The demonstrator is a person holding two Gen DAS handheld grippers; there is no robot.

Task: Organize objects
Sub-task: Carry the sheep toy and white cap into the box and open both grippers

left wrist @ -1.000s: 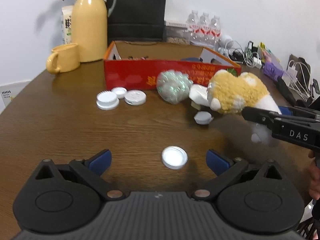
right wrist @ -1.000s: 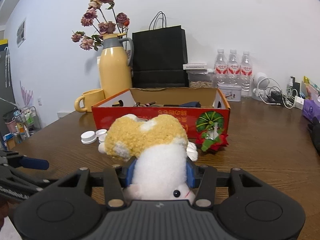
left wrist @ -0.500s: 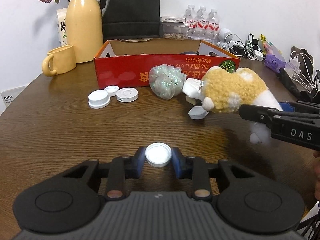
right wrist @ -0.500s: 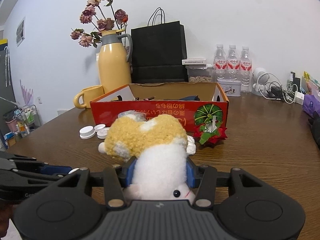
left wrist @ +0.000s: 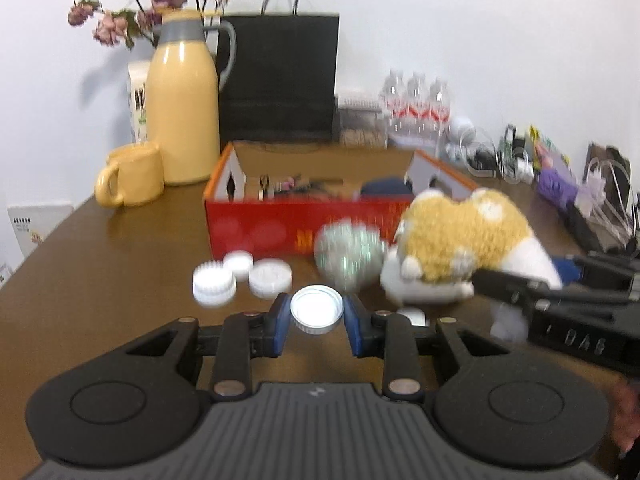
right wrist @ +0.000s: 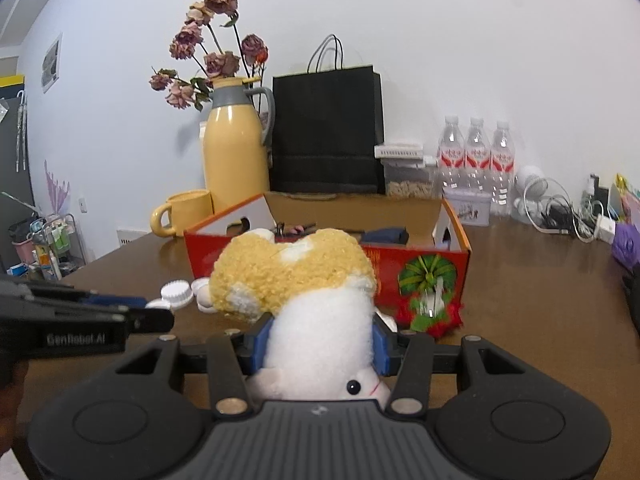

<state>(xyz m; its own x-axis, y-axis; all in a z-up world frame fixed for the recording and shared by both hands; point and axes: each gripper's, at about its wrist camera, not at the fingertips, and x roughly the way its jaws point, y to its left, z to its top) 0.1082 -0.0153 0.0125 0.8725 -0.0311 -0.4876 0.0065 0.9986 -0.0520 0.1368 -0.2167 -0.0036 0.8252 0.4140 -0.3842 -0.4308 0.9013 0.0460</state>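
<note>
Brown wooden counter (left wrist: 120, 248): its left edge curves away at 9 o'clock in the left wrist view; bare wood lies open from that edge to the caps. In the right wrist view a wide clear stretch runs at 3 o'clock, from the box to the cable clutter along the wall.

Red cardboard box with open top (left wrist: 280, 228): stands at 12 o'clock of the left gripper, flaps raised at both ends, small items inside. Its front wall is the nearest barrier ahead.

Black paper carrier bag (right wrist: 326, 128), tall yellow flask with grey collar (right wrist: 234, 156) and yellow mug (right wrist: 186, 212): lined behind and to 10 o'clock of the box, against the wall.

Yellow-and-white plush toy (right wrist: 304, 292): clamped at its white body between the blue-padded fingers of the right gripper (right wrist: 320, 344), clear of the counter, in front of the box. In the left wrist view it sits at 2 o'clock.

Crumpled shiny silver-green ball (left wrist: 348, 256): on the counter, close against the box front, just beside the plush.

Three white ribbed plastic caps (left wrist: 240, 276): grouped at 11 o'clock of the left gripper, near the box's left front corner.

White round plastic lid (left wrist: 317, 309): pinched edge to edge between the fingers of the left gripper (left wrist: 316, 316), which have just been closing with this lid between them. The view is blurred; the lid appears off the wood.
</note>
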